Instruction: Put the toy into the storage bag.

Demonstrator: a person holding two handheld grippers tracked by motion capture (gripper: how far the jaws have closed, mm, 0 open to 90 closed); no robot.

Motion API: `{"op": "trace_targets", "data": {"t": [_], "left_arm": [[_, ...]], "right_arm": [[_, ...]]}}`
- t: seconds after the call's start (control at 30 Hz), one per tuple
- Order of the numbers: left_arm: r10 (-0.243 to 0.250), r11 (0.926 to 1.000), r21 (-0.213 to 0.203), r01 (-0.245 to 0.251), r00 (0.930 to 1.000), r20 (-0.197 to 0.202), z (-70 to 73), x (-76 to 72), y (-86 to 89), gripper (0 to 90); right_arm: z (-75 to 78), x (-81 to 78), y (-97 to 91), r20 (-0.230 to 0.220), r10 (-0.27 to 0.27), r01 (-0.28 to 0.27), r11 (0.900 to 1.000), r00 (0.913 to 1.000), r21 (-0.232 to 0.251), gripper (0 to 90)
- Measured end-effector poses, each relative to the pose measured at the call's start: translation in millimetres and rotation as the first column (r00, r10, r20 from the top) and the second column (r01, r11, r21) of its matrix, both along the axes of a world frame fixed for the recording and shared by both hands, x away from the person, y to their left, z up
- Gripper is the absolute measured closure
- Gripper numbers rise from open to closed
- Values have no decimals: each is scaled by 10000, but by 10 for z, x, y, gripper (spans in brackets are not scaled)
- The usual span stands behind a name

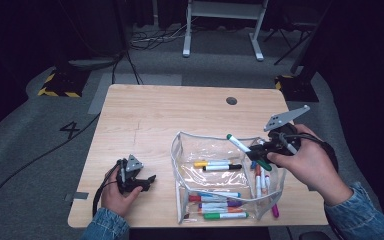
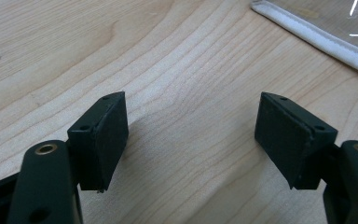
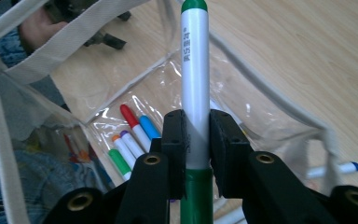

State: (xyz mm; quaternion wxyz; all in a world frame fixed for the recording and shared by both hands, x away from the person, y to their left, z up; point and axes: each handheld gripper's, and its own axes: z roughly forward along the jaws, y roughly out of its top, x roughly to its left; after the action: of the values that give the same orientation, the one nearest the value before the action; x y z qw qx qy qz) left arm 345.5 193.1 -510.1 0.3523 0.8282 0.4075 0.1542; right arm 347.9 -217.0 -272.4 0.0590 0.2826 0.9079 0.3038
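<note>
Above the pouch (image 1: 220, 175), right tongs (image 1: 260, 152) clamp a green marker (image 1: 247, 151).
Left tongs (image 2: 191, 135) rest apart on the table (image 1: 145, 120), beside the pouch holding other markers (image 1: 220, 206).

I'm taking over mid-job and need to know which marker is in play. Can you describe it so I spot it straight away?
Find the clear zip pouch on the wooden table. Over its right edge, the right gripper is shut on a green-capped marker with a white barrel. Unlike the markers lying flat in and beside the pouch, this one is raised in the air.
</note>
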Motion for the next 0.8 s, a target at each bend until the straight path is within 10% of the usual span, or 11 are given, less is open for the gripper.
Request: {"op": "trace_targets", "data": {"t": [0.8], "left_arm": [[0, 10000, -1, 0, 10000, 1, 0, 0, 0, 262]], "right_arm": [[-524, 4, 651, -1361, 1780, -1945, 9735, 9746, -1201, 771]]}}
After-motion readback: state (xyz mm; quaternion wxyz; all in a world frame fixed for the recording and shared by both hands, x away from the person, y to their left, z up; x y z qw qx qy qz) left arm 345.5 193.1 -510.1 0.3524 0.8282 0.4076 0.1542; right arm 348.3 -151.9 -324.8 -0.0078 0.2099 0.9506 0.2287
